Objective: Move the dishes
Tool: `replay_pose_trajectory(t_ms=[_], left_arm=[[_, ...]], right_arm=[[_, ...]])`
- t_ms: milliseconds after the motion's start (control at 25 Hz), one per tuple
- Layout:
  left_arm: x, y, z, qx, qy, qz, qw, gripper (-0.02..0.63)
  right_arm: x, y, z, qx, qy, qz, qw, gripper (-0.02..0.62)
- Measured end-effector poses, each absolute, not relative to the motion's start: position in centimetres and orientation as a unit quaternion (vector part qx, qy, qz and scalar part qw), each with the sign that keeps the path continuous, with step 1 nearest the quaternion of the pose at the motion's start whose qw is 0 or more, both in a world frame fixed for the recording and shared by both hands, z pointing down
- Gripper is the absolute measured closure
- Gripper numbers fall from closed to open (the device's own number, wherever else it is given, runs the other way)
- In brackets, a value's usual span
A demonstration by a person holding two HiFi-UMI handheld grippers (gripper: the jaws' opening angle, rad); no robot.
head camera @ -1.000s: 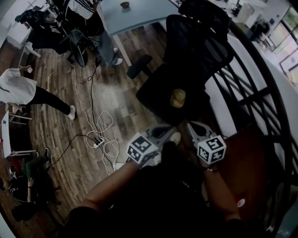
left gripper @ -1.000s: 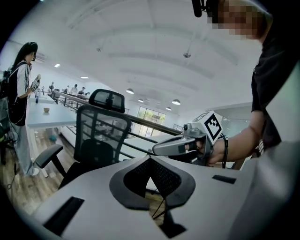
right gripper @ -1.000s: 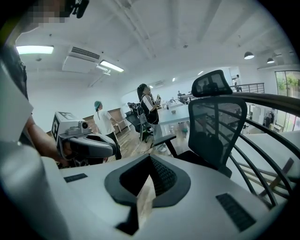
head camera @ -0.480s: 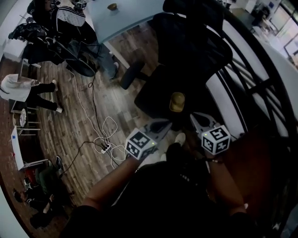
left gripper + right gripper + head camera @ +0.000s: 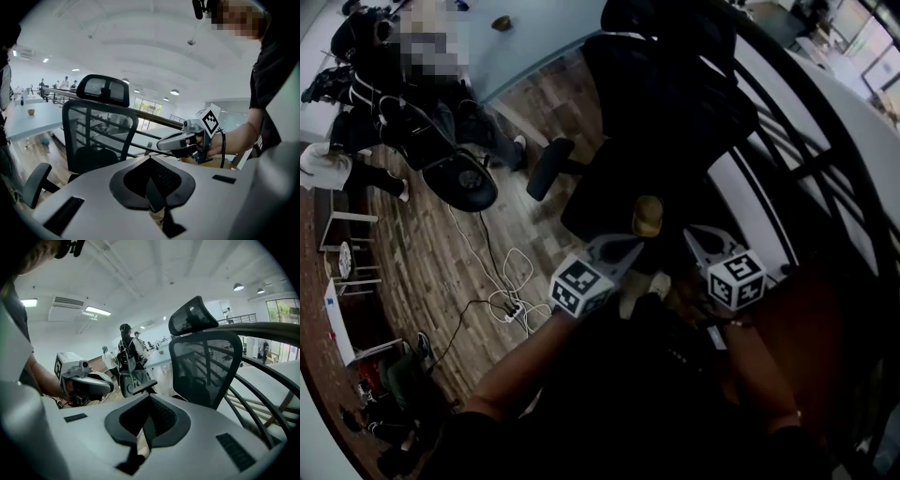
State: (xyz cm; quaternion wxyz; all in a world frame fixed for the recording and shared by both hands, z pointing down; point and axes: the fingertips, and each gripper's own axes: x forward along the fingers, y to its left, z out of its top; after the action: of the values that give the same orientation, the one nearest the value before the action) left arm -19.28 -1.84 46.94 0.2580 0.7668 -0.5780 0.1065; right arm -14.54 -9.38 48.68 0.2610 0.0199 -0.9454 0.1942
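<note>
left hand-held gripper [image 5: 152, 190]: jaws pressed together, nothing between them. right hand-held gripper [image 5: 146, 427]: same, pads together, empty. Both are held side by side in front of the person, pointing forward and down, near each other but apart.

Just past their tips, roughly between them in the head view, is a yellowish dish [image 5: 648, 216]. It's cup-like, exact shape too blurred to tell. It looks to stand on the seat of a black office chair [image 5: 609, 192], toward the edge nearest the person. Neither gripper touches it.

A dark curved railing [image 5: 811, 178] is close on the right. On the floor left of the chair are white cables and a power strip [image 5: 510, 307]. Far off is a pale counter [image 5: 539, 47] with a small bowl [image 5: 501, 22] on it, and a person sits by it.

Risks, as judged:
- Jaws are shut, so reaching in like this would shove the dish rather than grip it. It could tip or slide off the seat.
- The chair likely rolls or swivels if nudged, taking the dish along.
- Cables underfoot could trip a carry toward the far counter
</note>
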Motion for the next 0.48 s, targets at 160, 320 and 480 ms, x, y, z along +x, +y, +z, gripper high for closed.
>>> replay_pose_trajectory(t_ms=[160, 320, 480], left_arm=[[-20.8, -3.4, 47.0, 0.783, -0.558, 0.113, 0.252, 0.617], [-21.8, -4.8, 47.2, 0.811, -0.517, 0.124, 0.245, 0.617], [-22.5, -5.6, 47.5, 0.839, -0.469, 0.133, 0.241, 0.617]], right_arm=[[-15.5, -10.5, 48.6, 0.044, -0.943, 0.202, 0.261, 0.586], [-16.5, -11.5, 48.3, 0.089, -0.939, 0.217, 0.252, 0.586], [-17.0, -12.1, 48.4, 0.146, -0.929, 0.235, 0.244, 0.586]])
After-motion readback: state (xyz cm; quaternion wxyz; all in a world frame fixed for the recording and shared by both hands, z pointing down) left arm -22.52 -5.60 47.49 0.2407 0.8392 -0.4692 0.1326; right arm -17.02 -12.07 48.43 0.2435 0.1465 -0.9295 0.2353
